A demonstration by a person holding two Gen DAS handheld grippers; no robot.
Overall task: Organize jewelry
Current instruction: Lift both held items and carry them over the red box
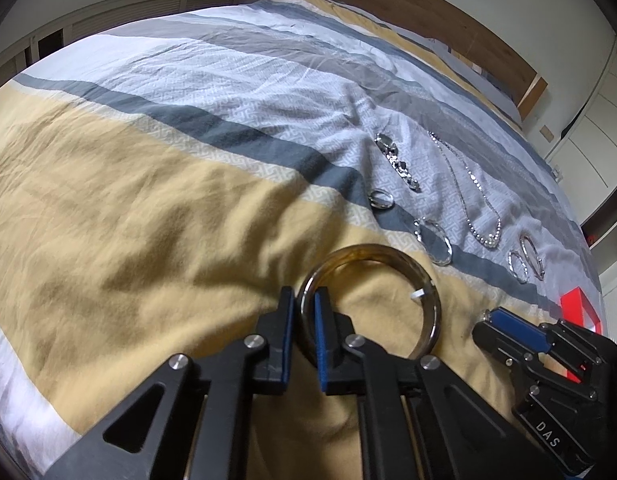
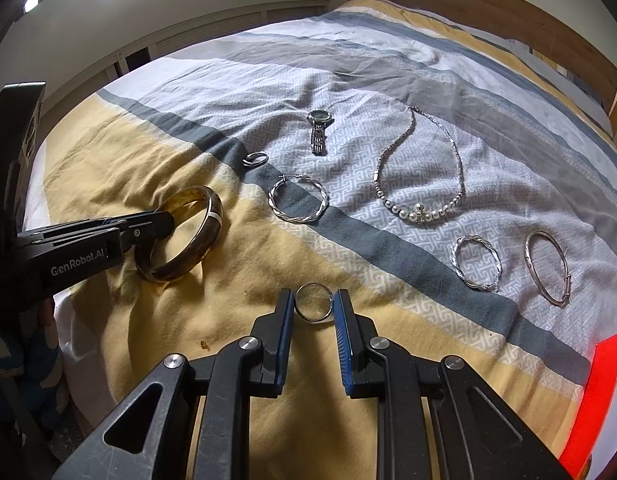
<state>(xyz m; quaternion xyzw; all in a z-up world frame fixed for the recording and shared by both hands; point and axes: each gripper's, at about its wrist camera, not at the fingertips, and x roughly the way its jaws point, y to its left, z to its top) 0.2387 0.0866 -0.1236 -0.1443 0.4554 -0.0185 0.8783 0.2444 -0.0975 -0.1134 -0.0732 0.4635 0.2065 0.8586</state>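
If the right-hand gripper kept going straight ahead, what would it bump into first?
The right gripper already has a small silver ring between its fingers; past that, probably just striped bedspread, though depth is unclear.

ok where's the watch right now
The watch lies on the white patterned stripe of the bedspread, far centre in the right wrist view, just beyond the small ring and left of the pearl necklace; neither tool touches it.

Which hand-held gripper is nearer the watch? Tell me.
Left. The left hand-held gripper, holding the brown bangle, sits closer to the watch; the right hand-held gripper, holding a small ring, is farther back.
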